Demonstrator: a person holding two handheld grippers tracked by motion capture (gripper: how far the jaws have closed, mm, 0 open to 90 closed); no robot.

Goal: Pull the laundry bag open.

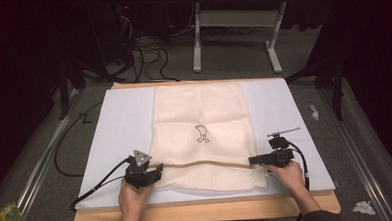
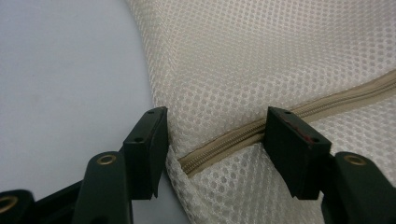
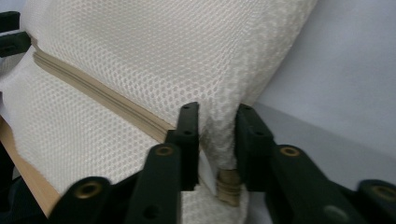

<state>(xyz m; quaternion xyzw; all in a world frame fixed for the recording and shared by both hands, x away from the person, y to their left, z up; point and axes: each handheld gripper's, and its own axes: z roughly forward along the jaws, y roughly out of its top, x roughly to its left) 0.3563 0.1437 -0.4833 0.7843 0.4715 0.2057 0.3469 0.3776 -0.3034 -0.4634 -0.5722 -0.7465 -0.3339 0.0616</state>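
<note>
Mesh bag: laid flat on the white mat, zipper near the front edge.
Right gripper: clamped on the bag's corner fold, apparently anchoring it.
Left gripper: jaws held apart astride the zipper's end, nothing gripped.

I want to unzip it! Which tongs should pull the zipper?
Probably the left tongs: open, straddling the beige zipper's end on the cream mesh laundry bag. The right tongs already pinch the bag's other edge.
</note>
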